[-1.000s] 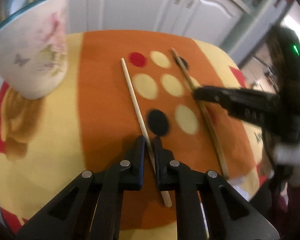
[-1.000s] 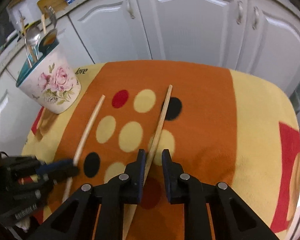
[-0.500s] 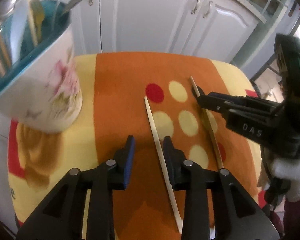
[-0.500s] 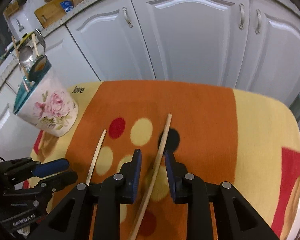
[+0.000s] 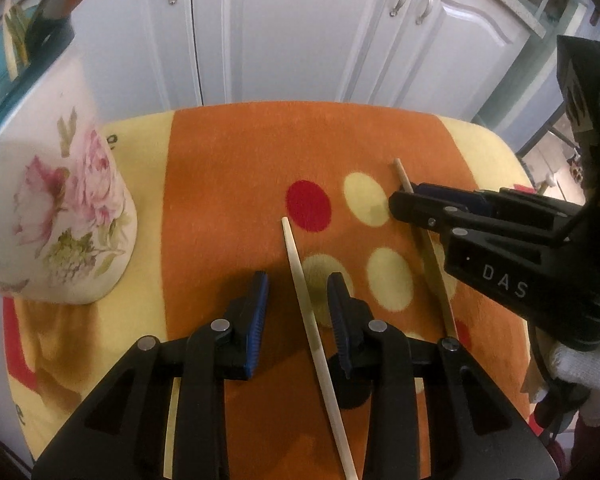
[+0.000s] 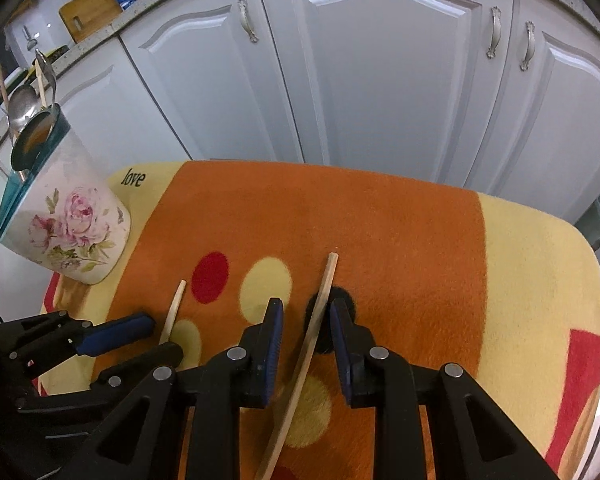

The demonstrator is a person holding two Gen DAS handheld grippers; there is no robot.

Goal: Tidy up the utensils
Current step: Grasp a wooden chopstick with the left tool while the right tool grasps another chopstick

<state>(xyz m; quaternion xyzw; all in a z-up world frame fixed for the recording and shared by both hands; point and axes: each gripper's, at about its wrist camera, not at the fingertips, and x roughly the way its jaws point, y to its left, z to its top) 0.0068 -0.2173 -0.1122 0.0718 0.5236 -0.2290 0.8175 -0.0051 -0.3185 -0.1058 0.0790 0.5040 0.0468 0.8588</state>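
Two wooden chopsticks lie on the orange dotted cloth [image 5: 236, 168]. The pale chopstick [image 5: 300, 276] runs between the fingers of my left gripper [image 5: 298, 300], which is open with a gap on both sides. The darker chopstick [image 6: 320, 308] runs between the fingers of my right gripper [image 6: 306, 316], which is open more narrowly, its pads clear of the stick. In the left wrist view the right gripper [image 5: 400, 200] sits over the darker chopstick [image 5: 432, 264]. In the right wrist view the left gripper [image 6: 160, 340] sits over the pale chopstick [image 6: 174, 308]. The floral holder [image 6: 68, 232] stands at the far left.
The floral holder [image 5: 60, 216] has a teal inside and holds spoons [image 6: 24, 104] and sticks. White cabinet doors [image 6: 380, 80] rise just past the table's far edge. A white-gloved hand [image 5: 580, 364] grips the right tool. The cloth's yellow right side [image 6: 540, 280] is bare.
Both grippers were shut on their chopsticks and have opened, the left one wider. Both have moved along the sticks toward the far tips and the cabinets. The chopsticks stay on the cloth.
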